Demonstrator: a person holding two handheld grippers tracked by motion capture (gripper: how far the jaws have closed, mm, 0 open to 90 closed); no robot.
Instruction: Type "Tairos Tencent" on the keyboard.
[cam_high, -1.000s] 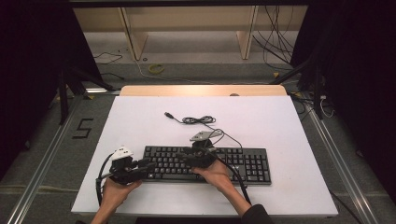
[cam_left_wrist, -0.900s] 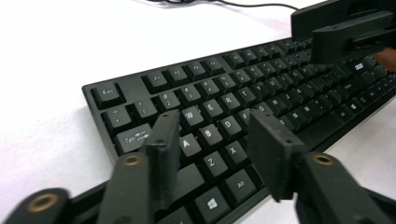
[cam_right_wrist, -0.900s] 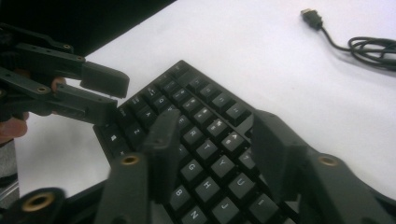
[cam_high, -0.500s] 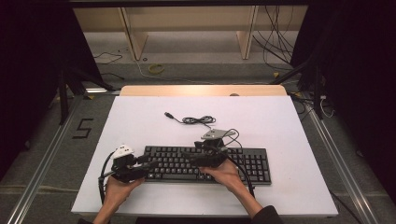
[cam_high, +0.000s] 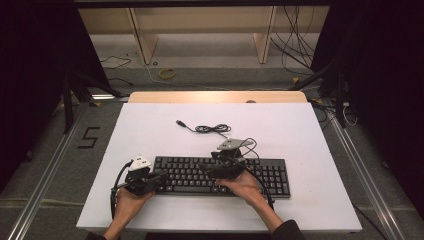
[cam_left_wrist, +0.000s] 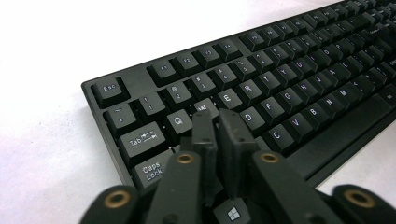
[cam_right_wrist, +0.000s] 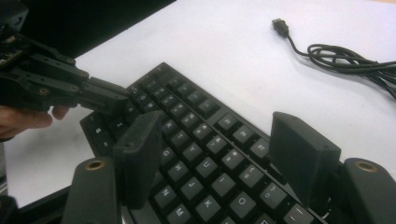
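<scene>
On the white counter (cam_high: 150, 130), my two hand-held grippers work over a black keyboard (cam_high: 260, 175).

From the high view I see the counter on a grey floor (cam_high: 45, 150), shelving behind, the keyboard near my edge, its coiled cable (cam_high: 212, 129) beyond. Left gripper view: my left hand-held gripper (cam_left_wrist: 218, 122) has just been closing; its jaws meet, empty, over the W key (cam_left_wrist: 201, 107). Right gripper view: my right hand-held gripper (cam_right_wrist: 219, 140) is spread wide above the keys, holding nothing, USB plug (cam_right_wrist: 280, 25) ahead.
</scene>
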